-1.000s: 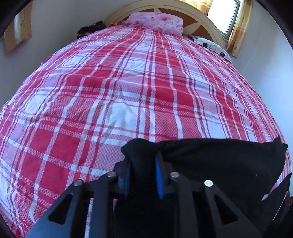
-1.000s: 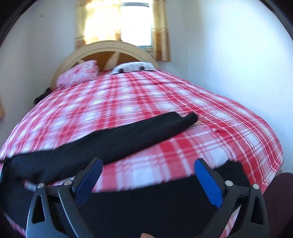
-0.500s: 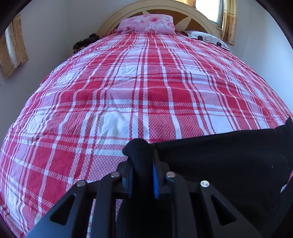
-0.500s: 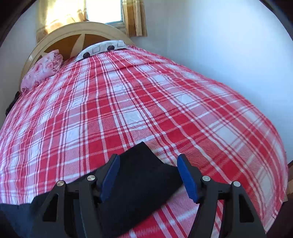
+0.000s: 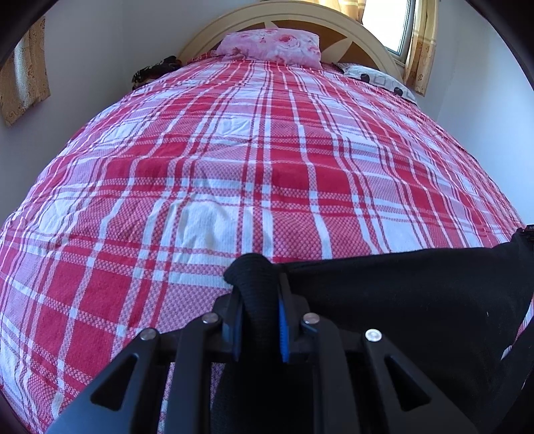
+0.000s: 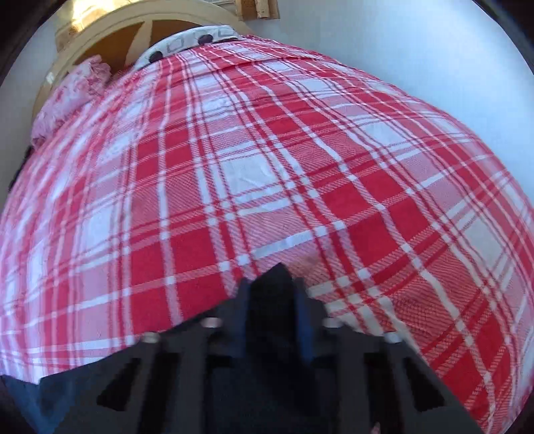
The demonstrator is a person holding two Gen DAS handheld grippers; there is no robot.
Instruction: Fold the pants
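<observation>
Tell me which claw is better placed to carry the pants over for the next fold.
Probably the left claw: it is shut on a thick bunch of the black pants, sharp in view. The right claw pinches only a corner, and its view is blurred.

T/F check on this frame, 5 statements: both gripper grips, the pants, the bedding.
1. The left gripper is shut on the black pants. True.
2. The right gripper is wide open over bare bedspread. False: its jaws are closed on a corner of the black fabric.
3. The bedspread is plain blue. False: it is red and white plaid.
4. A pink floral pillow sits at the headboard end. True.
5. The pants lie near the pillows. False: they are at the near end of the bed, by the grippers.
</observation>
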